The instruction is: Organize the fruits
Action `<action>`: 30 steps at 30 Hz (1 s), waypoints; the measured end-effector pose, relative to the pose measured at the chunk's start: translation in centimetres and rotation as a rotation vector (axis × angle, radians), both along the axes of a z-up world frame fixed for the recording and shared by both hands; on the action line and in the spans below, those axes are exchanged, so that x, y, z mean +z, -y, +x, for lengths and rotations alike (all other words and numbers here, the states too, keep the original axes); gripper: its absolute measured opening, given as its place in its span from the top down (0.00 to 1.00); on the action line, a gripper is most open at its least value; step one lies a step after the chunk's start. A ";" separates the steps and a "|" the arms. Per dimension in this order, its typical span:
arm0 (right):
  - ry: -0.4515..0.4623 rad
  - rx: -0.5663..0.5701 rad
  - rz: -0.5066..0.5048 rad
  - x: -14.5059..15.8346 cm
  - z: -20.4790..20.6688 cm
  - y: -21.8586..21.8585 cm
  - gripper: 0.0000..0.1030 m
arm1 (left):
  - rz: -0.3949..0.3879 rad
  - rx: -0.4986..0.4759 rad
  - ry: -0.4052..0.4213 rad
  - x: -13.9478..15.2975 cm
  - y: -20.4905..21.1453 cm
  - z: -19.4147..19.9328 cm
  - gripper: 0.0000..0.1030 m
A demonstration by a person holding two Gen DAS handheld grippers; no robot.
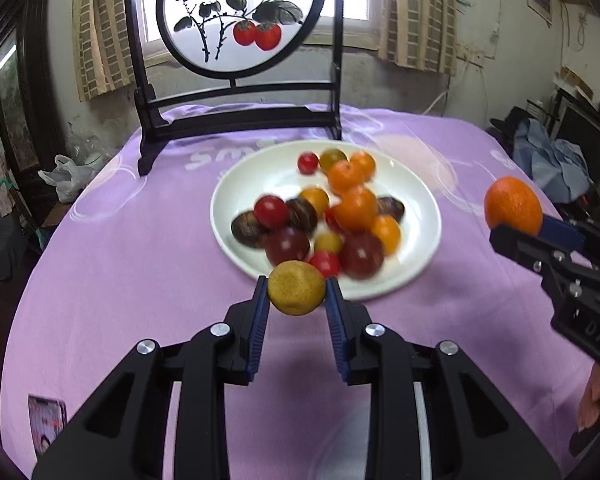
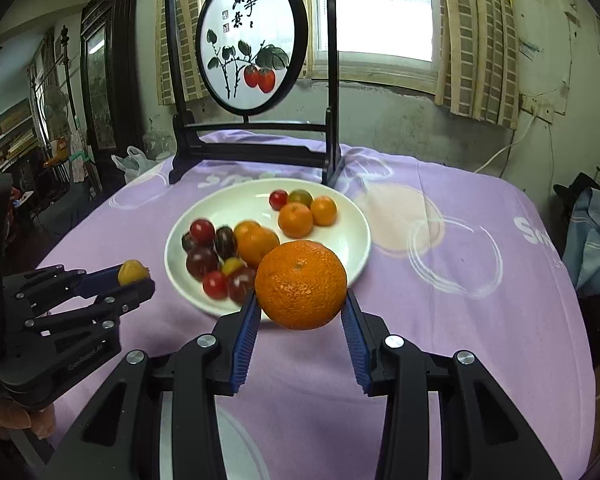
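The purple-covered worktop (image 1: 120, 280) lies bare around the white plate (image 1: 256, 176) of fruit. The left tool (image 1: 297, 294) is clamped on a yellow fruit (image 1: 296, 288) at the plate's near rim. The right tool (image 2: 300, 304) is clamped on an orange (image 2: 301, 284).

Purple cloth (image 1: 120, 264) covers the whole table, white circles and lettering printed across it. Sitting on it mid-table, a white plate (image 1: 260, 176), heaped with fruit. Just behind the plate, at the far edge, a dark wooden stand (image 1: 236, 120) rests on the cloth. Near-left corner, a small printed card (image 1: 47, 424) lies flat.
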State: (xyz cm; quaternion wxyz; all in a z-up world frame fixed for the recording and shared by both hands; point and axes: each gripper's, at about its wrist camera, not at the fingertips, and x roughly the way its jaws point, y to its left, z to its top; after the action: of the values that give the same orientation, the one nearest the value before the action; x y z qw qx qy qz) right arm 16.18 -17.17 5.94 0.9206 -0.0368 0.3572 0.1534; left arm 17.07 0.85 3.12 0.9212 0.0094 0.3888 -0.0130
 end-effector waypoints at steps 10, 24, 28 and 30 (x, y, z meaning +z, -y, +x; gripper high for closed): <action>-0.030 -0.005 0.012 -2.0 7.6 -3.4 0.60 | -0.014 0.061 -0.024 -0.7 -0.6 8.1 0.73; -0.085 -0.076 0.058 -4.3 11.4 -2.9 0.45 | -0.015 0.168 -0.013 -2.3 -1.7 11.1 0.28; -0.061 -0.077 0.050 -3.3 9.9 -2.0 0.38 | -0.024 0.158 0.005 -1.5 -1.8 9.9 0.20; -0.061 -0.072 0.042 -2.9 8.9 -1.7 0.33 | -0.028 0.150 0.009 -1.1 -1.7 9.1 0.18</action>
State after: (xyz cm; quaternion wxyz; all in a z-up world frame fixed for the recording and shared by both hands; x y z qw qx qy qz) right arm 25.11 -15.45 3.02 0.9149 0.0003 0.3827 0.1287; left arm 26.13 2.56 2.03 0.9214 -0.0326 0.3840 0.0509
